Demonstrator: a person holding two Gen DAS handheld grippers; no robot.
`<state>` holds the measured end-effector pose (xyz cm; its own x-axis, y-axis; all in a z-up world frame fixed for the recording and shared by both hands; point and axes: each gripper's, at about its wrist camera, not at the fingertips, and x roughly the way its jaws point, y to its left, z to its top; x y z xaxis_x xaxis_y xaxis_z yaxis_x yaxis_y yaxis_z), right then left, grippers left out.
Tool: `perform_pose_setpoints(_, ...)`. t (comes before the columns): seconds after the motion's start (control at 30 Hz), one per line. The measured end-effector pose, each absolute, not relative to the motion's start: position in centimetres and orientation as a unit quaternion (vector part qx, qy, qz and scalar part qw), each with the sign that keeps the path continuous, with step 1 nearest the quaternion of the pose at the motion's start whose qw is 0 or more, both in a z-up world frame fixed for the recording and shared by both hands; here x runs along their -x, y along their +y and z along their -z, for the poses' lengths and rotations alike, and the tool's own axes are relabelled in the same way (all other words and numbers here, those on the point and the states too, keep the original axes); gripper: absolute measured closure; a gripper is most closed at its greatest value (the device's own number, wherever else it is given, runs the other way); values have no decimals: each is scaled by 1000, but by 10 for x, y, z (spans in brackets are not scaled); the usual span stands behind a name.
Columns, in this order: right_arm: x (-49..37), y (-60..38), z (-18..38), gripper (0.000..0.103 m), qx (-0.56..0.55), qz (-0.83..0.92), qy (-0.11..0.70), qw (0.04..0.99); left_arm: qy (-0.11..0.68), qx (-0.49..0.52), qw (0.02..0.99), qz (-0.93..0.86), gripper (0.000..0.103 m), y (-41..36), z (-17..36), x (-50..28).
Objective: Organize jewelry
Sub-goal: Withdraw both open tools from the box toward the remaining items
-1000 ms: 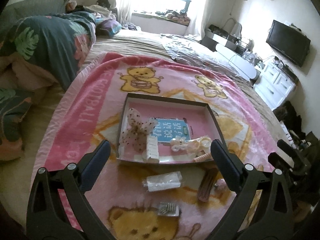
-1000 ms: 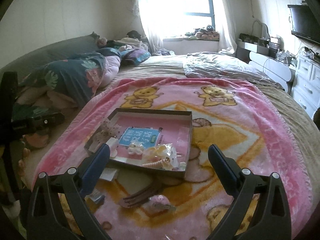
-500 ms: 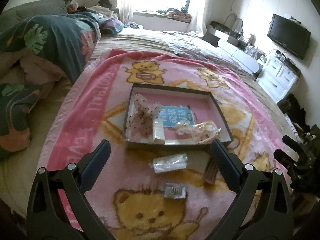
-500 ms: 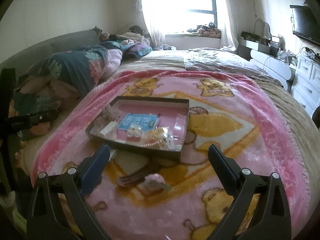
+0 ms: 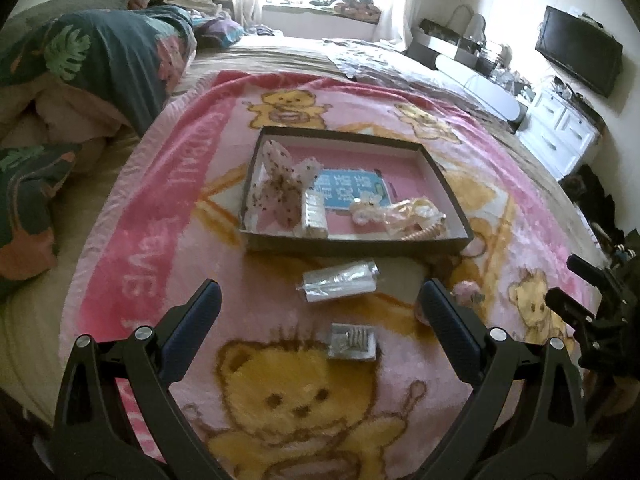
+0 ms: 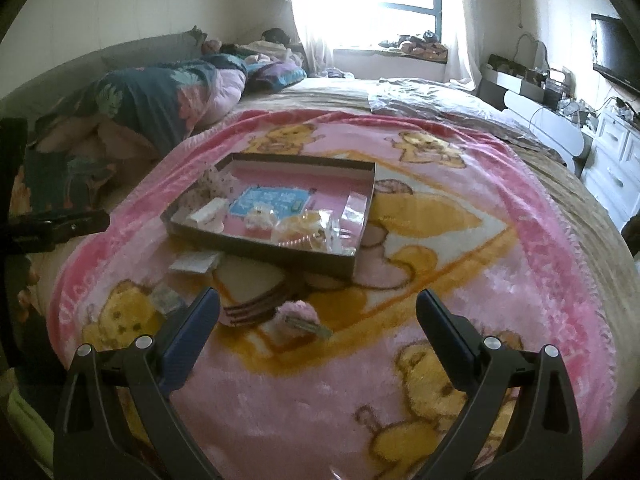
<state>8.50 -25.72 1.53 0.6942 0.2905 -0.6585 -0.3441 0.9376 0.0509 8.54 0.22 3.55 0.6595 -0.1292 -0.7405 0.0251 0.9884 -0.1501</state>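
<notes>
Pink blanket with yellow bears, dark tray, perhaps brown-spotted bow

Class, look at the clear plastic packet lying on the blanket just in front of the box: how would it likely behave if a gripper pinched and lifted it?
The clear plastic packet looks thin and crinkled, so it is probably light and floppy. Its glossy film may slip between the pads. On the plush blanket, it likely sinks rather than slides.

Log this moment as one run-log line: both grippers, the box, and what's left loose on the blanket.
left gripper: open, empty | right gripper: open, empty | box: partly filled | loose on blanket: clear packet, small packet, brown comb, pink hair clip
</notes>
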Motion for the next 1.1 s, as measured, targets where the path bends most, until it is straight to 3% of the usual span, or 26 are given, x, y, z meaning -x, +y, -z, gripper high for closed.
perform_pose_setpoints(0.57, -104, -242, 40, 7, 65, -209, 404, 888, 486, 36, 871, 62, 10, -14, 38, -78)
perform_pose_setpoints(1.0, -144, -209, 74, 20, 119, -234, 431, 863, 502, 32, 861, 76, 10, -24, 56, -91)
perform_pose_setpoints(1.1, -148, -204, 80, 28, 124, -241, 435, 859, 505, 33, 859, 81, 12, -27, 59, -95)
